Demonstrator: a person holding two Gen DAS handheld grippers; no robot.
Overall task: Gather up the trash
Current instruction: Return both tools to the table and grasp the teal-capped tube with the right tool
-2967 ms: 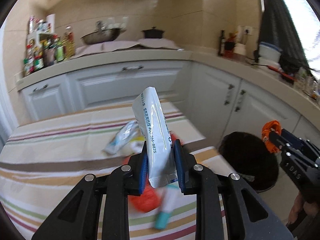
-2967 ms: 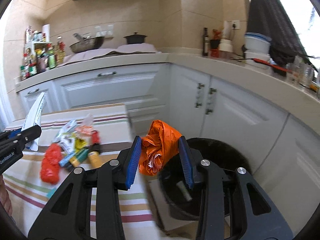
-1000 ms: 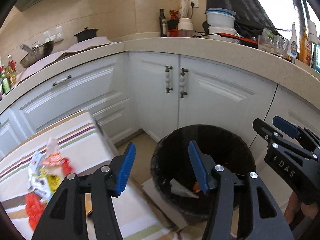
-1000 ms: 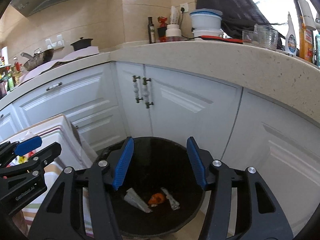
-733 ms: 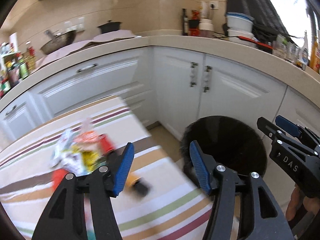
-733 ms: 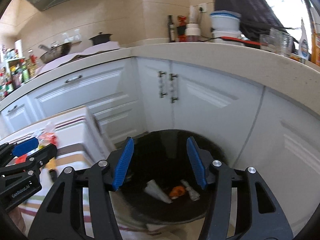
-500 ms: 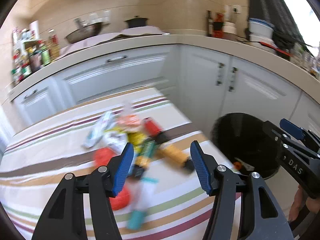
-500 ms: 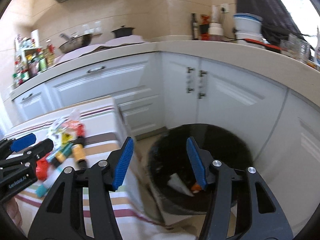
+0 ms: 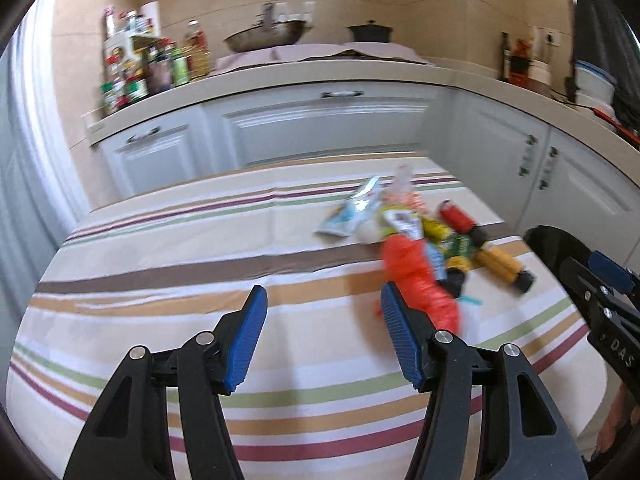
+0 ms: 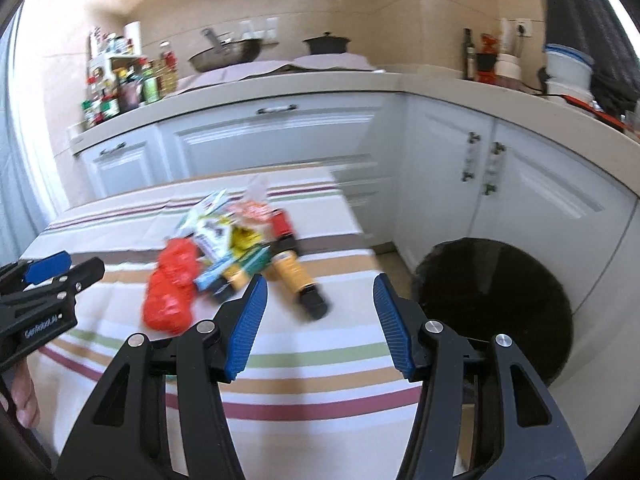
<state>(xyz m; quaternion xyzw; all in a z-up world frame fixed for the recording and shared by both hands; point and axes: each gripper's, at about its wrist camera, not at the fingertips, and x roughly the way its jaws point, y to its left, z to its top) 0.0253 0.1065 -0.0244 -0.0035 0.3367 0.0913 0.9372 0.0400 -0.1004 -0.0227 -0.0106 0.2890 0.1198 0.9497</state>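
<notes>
With both the left gripper [image 9: 322, 334] and right gripper [image 10: 318, 322] about half open and empty, the trash [image 10: 224, 256] lies heaped on the striped table [image 9: 160, 240], the bin [image 10: 496, 308] beside it. Best single out edge pieces: the red bag [image 9: 416, 280] for the left, the yellow bottle [image 10: 294, 274] for the right.

The pile of trash [image 9: 424, 240] on the striped tablecloth [image 9: 160, 248] is smeared by motion in both views, so the print on the wrappers cannot be read. The red bag [image 10: 172, 292] hides whatever lies under it. The black bin [image 10: 496, 304] shows only a dark inside, and its contents cannot be told; in the left wrist view the bin [image 9: 560, 252] is partly covered by the right gripper [image 9: 600, 276]. The bottles [image 9: 140, 68] on the counter are too small and blurred to name. The person's hand [image 10: 22, 400] is cut by the picture edge, only 1 part showing.
</notes>
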